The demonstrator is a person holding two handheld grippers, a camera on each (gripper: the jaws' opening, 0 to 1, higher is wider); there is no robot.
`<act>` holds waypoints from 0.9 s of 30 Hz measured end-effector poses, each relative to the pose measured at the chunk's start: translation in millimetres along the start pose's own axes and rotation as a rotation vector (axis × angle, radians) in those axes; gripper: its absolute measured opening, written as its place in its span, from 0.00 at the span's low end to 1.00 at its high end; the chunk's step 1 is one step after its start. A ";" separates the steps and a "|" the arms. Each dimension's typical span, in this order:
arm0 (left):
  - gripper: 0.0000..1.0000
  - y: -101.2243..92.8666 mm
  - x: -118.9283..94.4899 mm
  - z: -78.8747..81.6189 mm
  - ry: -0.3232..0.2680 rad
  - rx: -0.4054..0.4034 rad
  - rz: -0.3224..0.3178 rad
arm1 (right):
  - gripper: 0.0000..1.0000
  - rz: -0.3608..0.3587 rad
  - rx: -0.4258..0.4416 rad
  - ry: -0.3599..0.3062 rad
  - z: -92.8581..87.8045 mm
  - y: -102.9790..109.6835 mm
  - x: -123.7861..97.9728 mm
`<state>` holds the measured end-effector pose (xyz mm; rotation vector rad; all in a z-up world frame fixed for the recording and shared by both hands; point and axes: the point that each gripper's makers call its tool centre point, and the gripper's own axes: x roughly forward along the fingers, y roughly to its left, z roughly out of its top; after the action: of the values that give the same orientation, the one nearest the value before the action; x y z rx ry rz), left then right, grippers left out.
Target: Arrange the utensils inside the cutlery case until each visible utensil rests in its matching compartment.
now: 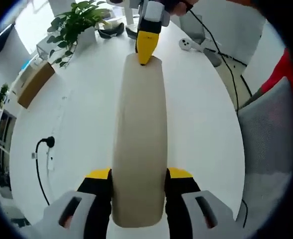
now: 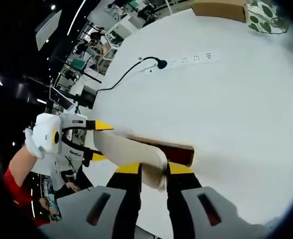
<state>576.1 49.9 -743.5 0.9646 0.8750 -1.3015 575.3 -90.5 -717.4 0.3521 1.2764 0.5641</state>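
A long beige cutlery case (image 1: 139,139) hangs over the white table (image 1: 206,119), held at both ends. In the left gripper view my left gripper (image 1: 139,185) is shut on its near end. My right gripper (image 1: 146,52), yellow-tipped, clamps the far end. In the right gripper view my right gripper (image 2: 153,172) is shut on one end of the case (image 2: 129,148), and a dark brown part (image 2: 178,150) shows beside the beige shell. My left gripper (image 2: 99,140) grips the other end at the left, held by a gloved hand (image 2: 31,142). No utensils are in sight; the inside of the case is hidden.
A potted plant (image 1: 74,25), a cardboard box (image 1: 34,84) and a black headset (image 1: 111,31) stand along the table's far side. A power strip (image 2: 191,59) with a black plug and cable lies on the table. A grey chair (image 1: 270,134) stands beside the table's edge.
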 end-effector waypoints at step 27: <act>0.38 -1.2 49.3 -7.1 0.050 0.002 -0.110 | 0.14 -0.032 0.029 0.022 -10.6 -27.4 36.0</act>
<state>579.0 38.5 -791.8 0.9652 0.9770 -1.3761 577.2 -92.7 -763.7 0.3500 1.3106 0.5235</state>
